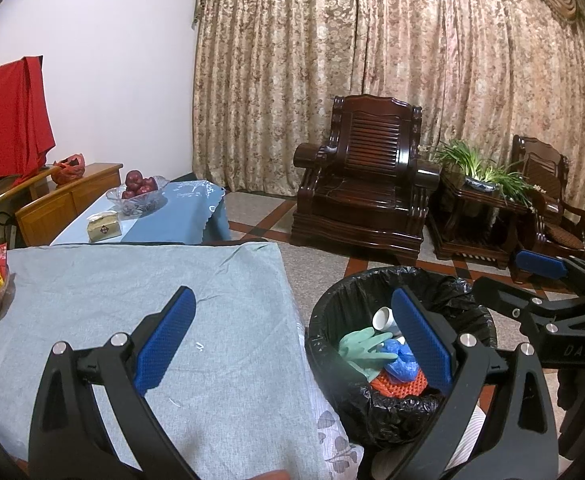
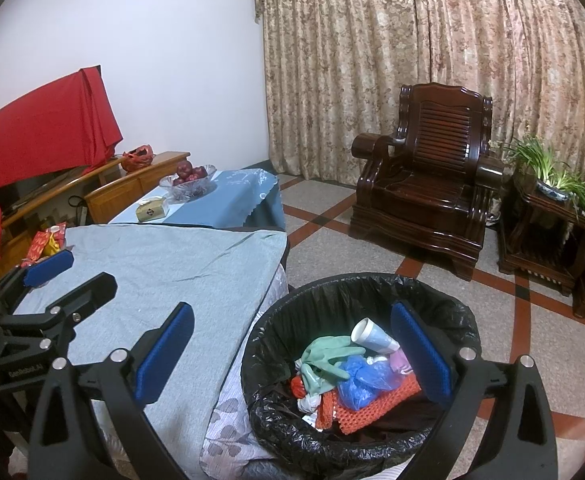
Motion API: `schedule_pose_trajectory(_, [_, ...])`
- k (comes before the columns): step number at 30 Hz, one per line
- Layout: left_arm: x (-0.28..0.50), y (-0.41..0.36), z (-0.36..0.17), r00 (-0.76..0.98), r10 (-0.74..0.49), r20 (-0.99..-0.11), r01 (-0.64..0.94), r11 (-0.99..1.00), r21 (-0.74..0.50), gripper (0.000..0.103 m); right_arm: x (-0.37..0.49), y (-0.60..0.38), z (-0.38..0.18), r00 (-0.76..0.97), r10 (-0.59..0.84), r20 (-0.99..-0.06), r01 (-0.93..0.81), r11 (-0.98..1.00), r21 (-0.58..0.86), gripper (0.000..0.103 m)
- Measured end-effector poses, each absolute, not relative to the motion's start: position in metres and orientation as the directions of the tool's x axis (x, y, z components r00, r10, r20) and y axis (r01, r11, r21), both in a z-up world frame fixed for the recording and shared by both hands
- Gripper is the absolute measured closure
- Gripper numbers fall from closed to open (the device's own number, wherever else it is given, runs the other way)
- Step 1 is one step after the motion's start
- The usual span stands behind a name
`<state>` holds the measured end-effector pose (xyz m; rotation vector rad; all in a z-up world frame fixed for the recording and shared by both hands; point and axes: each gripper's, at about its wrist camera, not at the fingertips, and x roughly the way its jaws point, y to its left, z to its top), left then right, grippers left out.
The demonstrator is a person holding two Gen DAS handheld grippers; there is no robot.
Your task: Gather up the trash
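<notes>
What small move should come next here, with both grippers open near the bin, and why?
Probably draw both away and stop. The left gripper and right gripper are open and hold nothing. The black-lined trash bin already holds a green rubber glove, a paper cup and a blue plastic bag, and the grey tablecloth shows only tiny white specks.

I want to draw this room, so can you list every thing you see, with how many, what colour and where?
Trash bin: one, black liner, floor beside table.
Paper cup: one, white-blue, in bin.
Glove: one, green, in bin.
Plastic bag: one, blue, in bin.
Table cloth: one, grey-blue, near table.
Apples: several, red, glass bowl, far table.
Tissue box: one, gold, far table.
Armchair: one, dark wood, by curtain.
Plant: one, green, side table.
Left gripper: open, blue pads.
Right gripper: open, blue pads.
</notes>
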<state>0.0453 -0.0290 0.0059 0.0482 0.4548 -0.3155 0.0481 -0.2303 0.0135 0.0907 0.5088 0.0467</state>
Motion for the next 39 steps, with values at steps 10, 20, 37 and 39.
schedule_pose_trajectory(10, [0.045,-0.029,0.006,0.851,-0.288,-0.439,0.31,0.95,-0.024,0.007,0.049,-0.229,0.012,0.871,0.07,-0.486,-0.025,0.995,0.098,0.006])
schedule_pose_trajectory(20, [0.046,-0.026,0.006,0.849,-0.288,-0.442,0.31,0.95,-0.023,0.007,0.05,-0.227,0.012,0.871,0.07,-0.487,-0.026,0.995,0.097,0.006])
schedule_pose_trajectory(37, [0.054,-0.013,-0.011,0.838,-0.283,-0.467,0.307,0.951,-0.027,0.007,0.055,-0.232,0.004,0.86,0.074,-0.505,-0.024,0.994,0.104,0.006])
schedule_pose_trajectory(39, [0.054,-0.011,-0.012,0.837,-0.283,-0.469,0.307,0.951,-0.027,0.007,0.055,-0.233,0.003,0.858,0.075,-0.508,-0.025,0.994,0.105,0.006])
